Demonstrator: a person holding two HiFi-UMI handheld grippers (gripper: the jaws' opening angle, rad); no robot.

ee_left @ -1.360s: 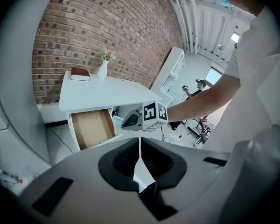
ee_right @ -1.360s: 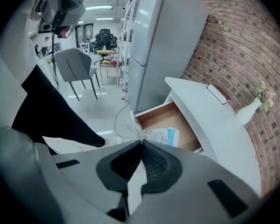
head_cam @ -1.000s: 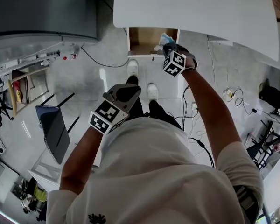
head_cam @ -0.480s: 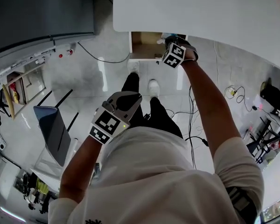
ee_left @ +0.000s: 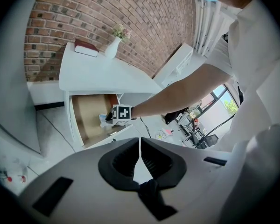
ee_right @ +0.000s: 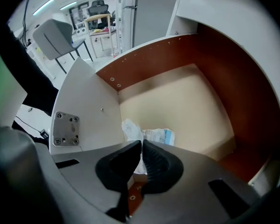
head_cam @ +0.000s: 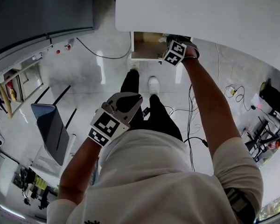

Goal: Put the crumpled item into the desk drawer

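The open desk drawer (head_cam: 144, 46) has a pale wooden floor (ee_right: 177, 111) and a white side wall (ee_right: 84, 111). The crumpled white and blue item (ee_right: 151, 135) lies low in the drawer, and one end of it runs between the jaws of my right gripper (ee_right: 141, 146), which is shut on it. In the head view my right gripper (head_cam: 171, 42) reaches under the desk edge, which hides the item. My left gripper (head_cam: 127, 101) hangs near my body, shut on nothing (ee_left: 140, 146). From there the item (ee_left: 103, 119) shows in the drawer (ee_left: 88, 118).
The white desk top (head_cam: 200, 13) overhangs the drawer; a red book (ee_left: 86, 48) and a white vase (ee_left: 113, 45) stand on it. A grey chair (head_cam: 49, 129) is at the left. Cables (head_cam: 191, 120) trail on the floor beside my feet (head_cam: 153, 84).
My right gripper has gone further into the drawer with the item, which is now hidden under the desk edge in the head view. The left gripper has barely moved.
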